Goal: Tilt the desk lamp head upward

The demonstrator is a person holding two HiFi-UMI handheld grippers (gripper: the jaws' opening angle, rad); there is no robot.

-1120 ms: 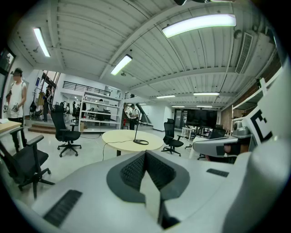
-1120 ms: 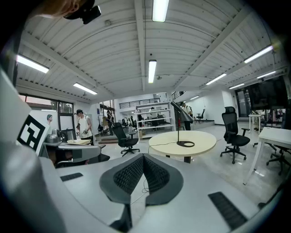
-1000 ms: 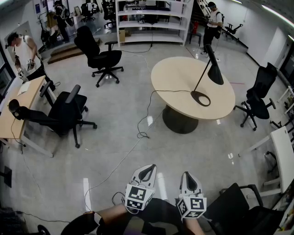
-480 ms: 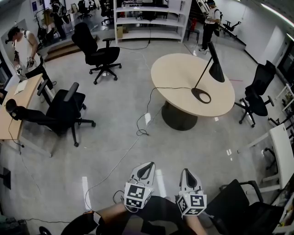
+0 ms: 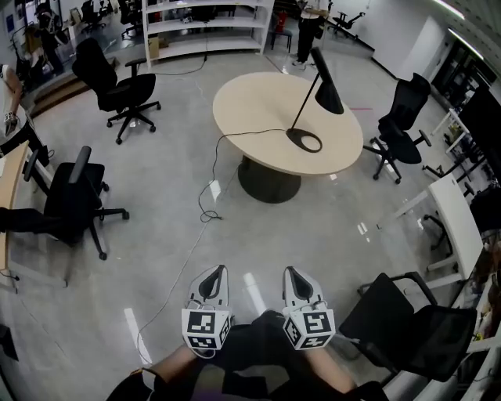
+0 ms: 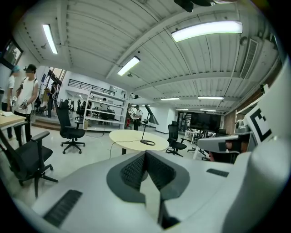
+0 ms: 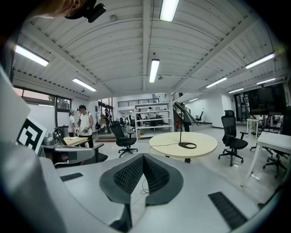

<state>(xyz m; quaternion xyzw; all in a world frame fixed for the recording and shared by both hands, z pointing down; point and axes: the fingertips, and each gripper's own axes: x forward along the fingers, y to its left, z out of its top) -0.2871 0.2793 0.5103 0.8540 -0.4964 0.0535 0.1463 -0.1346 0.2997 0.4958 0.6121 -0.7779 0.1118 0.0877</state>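
Note:
A black desk lamp point(image 5: 326, 98) stands on the round beige table point(image 5: 258, 110), its ring base point(image 5: 304, 141) near the right side and its cone head tilted downward. Both grippers hang low in the head view, well short of the table, over bare floor. My left gripper point(image 5: 217, 270) and my right gripper point(image 5: 291, 271) are each shut with nothing between the jaws. The left gripper view looks past the left gripper point(image 6: 146, 154) to the far lamp point(image 6: 146, 129). The right gripper view shows the right gripper point(image 7: 143, 156) and the lamp point(image 7: 182, 123) on the table point(image 7: 204, 143).
Black office chairs stand around: one at the back left point(image 5: 117, 78), one left point(image 5: 74, 196), one right of the table point(image 5: 399, 117), one close at my right point(image 5: 415, 329). A cable point(image 5: 207, 204) trails from the table across the floor. A white desk point(image 5: 458, 219) is right, shelving point(image 5: 203, 23) behind.
The table and lamp have shifted left and nearer in the head view as the person walks toward them. Both grippers stay shut and low.

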